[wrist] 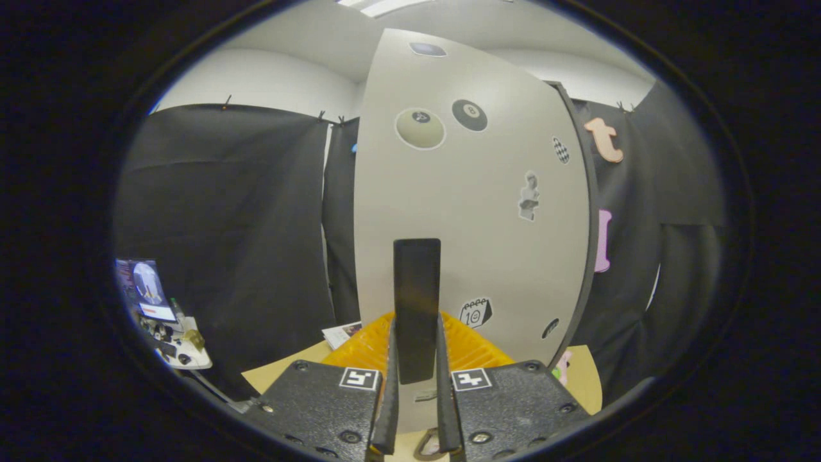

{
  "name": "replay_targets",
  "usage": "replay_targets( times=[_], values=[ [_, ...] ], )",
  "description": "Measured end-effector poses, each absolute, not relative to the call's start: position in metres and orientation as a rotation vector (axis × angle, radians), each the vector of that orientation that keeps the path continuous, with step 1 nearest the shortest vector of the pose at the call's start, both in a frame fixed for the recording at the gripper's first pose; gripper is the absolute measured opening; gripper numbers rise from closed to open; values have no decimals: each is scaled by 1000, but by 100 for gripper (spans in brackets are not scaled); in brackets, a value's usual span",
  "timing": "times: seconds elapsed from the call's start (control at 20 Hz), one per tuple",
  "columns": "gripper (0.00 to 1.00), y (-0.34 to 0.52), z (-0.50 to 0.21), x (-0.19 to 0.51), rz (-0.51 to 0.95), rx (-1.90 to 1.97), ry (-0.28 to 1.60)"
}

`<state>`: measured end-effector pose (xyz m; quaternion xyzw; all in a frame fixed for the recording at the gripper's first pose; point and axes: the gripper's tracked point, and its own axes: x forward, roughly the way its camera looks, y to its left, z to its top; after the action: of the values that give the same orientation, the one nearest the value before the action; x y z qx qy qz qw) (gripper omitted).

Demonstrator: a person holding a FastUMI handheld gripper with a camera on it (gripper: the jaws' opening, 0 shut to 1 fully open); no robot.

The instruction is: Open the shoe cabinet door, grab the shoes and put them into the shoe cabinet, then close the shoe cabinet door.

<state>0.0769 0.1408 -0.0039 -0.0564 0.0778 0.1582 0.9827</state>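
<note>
Tongs: the tongs [417,385] point level at the door, fingers narrow, both pressing the black handle [417,308] between them.
Cabinet door: the grey door [474,212] with stickers stands upright just ahead.
Desk: the desk [288,372] carries an orange ribbed object [478,350] behind the fingers.

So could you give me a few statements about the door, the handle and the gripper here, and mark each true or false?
1. The gripper has its fingers on either side of the black handle. True.
2. The door is bare. False: it carries stickers, among them an eight-ball.
3. Something orange lies at the foot of the door. True.
4. The handle lies crosswise. False: it stands upright.
</note>
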Motion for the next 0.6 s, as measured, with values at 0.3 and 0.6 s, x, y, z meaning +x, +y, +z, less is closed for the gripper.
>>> replay_targets(
  times=[0.3, 0.6],
  values=[
    [28, 118, 1, 60, 255, -140, 143],
    [25, 89, 7, 56, 162, -179, 121]
  ],
)
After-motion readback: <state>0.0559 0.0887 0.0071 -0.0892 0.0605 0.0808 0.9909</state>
